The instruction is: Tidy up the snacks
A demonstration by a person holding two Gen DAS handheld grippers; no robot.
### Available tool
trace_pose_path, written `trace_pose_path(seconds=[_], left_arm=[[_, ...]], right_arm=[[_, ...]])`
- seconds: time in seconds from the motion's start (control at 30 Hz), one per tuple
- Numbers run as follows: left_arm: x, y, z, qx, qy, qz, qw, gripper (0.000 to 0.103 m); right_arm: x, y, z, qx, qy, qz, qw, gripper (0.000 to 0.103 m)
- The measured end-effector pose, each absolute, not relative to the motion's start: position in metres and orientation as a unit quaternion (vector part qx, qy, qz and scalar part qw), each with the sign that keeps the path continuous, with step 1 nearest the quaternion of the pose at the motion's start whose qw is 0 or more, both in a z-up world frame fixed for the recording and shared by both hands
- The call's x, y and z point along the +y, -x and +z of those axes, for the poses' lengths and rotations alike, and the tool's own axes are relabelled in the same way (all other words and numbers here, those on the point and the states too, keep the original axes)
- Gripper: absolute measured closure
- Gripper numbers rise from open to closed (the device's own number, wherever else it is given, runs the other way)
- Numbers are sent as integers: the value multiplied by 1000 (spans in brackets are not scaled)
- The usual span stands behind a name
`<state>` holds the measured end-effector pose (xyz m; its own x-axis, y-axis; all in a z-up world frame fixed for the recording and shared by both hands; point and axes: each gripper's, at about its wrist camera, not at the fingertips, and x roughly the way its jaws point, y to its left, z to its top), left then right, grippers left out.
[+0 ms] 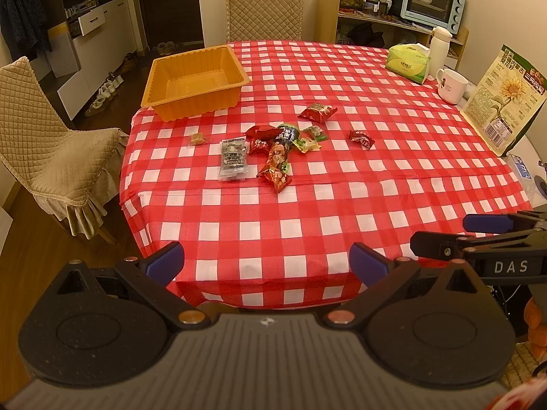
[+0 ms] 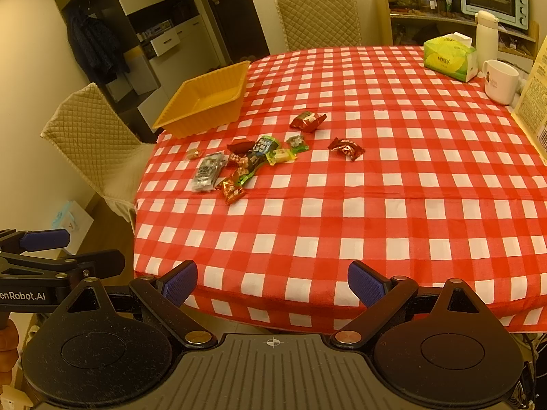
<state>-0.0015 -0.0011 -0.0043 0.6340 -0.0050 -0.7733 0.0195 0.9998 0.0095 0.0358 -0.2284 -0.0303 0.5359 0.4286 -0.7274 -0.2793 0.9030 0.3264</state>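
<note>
Several wrapped snacks lie scattered mid-table on the red checked cloth: a clear grey packet, red packets, green candies and a small tan candy. An empty orange tray stands at the far left corner. My left gripper hangs open over the near table edge, holding nothing. My right gripper is open too, also at the near edge. Each gripper shows in the other's view, the right one and the left one.
A tissue box, white mug, white flask and tall sunflower-seed bag stand along the table's right side. Quilted chairs sit at the left and far sides. A shelf with a toaster oven stands behind.
</note>
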Motion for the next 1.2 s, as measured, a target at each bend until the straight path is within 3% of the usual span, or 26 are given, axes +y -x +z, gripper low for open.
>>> trace_pose_path(seconds=[0.53,0.97,1.2], left_arm=[[-7,-7,-2,424,-3,-10,906,0],[35,-25,-11,391,3,45,919,1],[61,-51,-29,389,-8,43,920,11]], right_arm=[[-238,-44,-38,440,-94,201,870,9],[-263,-60,-56,421,-109,193,879,9],[-265,-85,-68,406,-111,197,885,9]])
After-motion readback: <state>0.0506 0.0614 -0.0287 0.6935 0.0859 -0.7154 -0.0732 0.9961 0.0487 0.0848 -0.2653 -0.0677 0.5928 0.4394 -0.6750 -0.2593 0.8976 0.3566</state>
